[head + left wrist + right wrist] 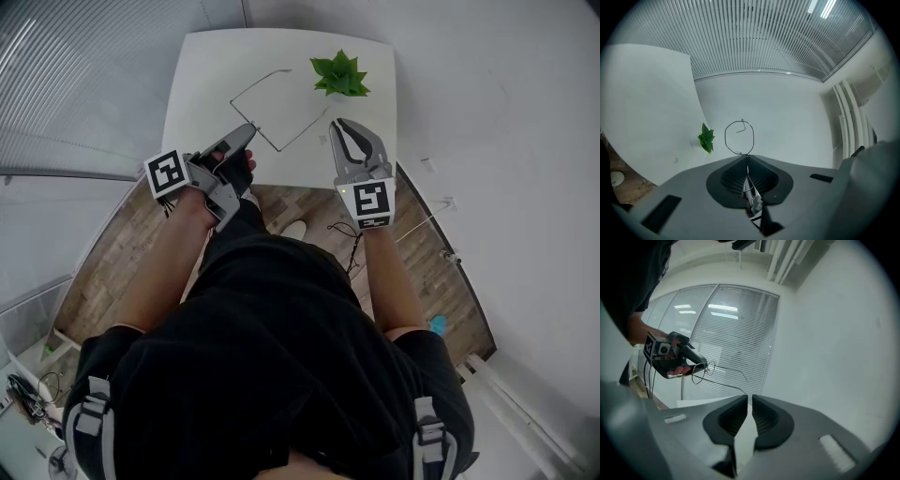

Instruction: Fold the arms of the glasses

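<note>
Thin wire-framed glasses (279, 150) hang above the white table (206, 84). My left gripper (249, 129) is shut on the frame at one side. In the left gripper view the jaws (746, 158) pinch the wire just below a round lens rim (725, 137). In the right gripper view a long arm of the glasses (726, 386) runs from the left gripper (670, 356) to just short of my right gripper (750, 397). That gripper (339, 125) has its jaws a little apart with nothing between them, close beside the arm's free end.
A small green potted plant (339, 75) stands at the table's far right, also seen in the left gripper view (706, 138). Wooden floor (281, 202) lies between me and the table. Slatted window blinds (726, 329) fill the wall to the left.
</note>
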Action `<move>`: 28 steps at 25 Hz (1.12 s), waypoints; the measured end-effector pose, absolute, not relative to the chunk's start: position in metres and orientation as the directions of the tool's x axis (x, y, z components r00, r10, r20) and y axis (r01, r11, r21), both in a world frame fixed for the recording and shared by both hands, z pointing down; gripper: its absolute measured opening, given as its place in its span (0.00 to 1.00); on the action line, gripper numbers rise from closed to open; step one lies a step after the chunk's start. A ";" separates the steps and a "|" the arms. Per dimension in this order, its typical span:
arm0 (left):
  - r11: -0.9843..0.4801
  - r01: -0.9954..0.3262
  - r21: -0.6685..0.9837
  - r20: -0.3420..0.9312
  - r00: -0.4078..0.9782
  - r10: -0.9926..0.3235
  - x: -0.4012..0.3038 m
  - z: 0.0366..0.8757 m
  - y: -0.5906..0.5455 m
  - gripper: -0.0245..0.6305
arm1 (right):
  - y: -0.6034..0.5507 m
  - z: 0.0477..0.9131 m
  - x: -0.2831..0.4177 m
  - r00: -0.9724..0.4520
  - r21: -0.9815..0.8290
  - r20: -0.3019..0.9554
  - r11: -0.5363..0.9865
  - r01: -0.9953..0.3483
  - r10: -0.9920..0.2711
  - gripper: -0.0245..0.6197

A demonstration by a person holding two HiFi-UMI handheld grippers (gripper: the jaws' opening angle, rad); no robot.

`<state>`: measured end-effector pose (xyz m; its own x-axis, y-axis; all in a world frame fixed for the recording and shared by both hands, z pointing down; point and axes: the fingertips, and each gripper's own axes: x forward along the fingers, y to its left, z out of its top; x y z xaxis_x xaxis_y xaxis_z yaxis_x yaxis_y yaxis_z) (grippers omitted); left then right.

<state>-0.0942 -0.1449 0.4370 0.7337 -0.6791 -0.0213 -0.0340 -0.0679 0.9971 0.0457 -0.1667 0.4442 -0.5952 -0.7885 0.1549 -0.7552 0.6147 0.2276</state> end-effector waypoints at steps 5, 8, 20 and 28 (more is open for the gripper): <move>-0.069 -0.041 0.997 -0.017 0.733 -0.680 -0.095 0.438 -0.145 0.06 | -0.169 0.455 0.044 -0.558 0.395 0.216 0.594 -0.700 -0.801 0.13; -0.065 -0.039 0.997 -0.016 0.732 -0.682 -0.095 0.438 -0.144 0.06 | -0.172 0.461 0.045 -0.510 0.535 0.244 0.553 -0.638 -0.825 0.13; -0.054 -0.035 0.998 -0.011 0.736 -0.677 -0.092 0.435 -0.142 0.06 | -0.178 0.472 0.034 -0.459 0.748 0.285 0.495 -0.443 -0.841 0.15; -0.050 -0.033 0.998 -0.009 0.744 -0.668 -0.087 0.432 -0.133 0.06 | -0.174 0.469 0.035 -0.450 0.787 0.285 0.475 -0.394 -0.846 0.15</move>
<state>-0.0873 -0.1330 0.4316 0.7438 -0.6683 -0.0089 -0.0329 -0.0498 0.9982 0.0351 -0.1740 0.4691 -0.4504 -0.8461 0.2849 -0.3936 0.4747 0.7872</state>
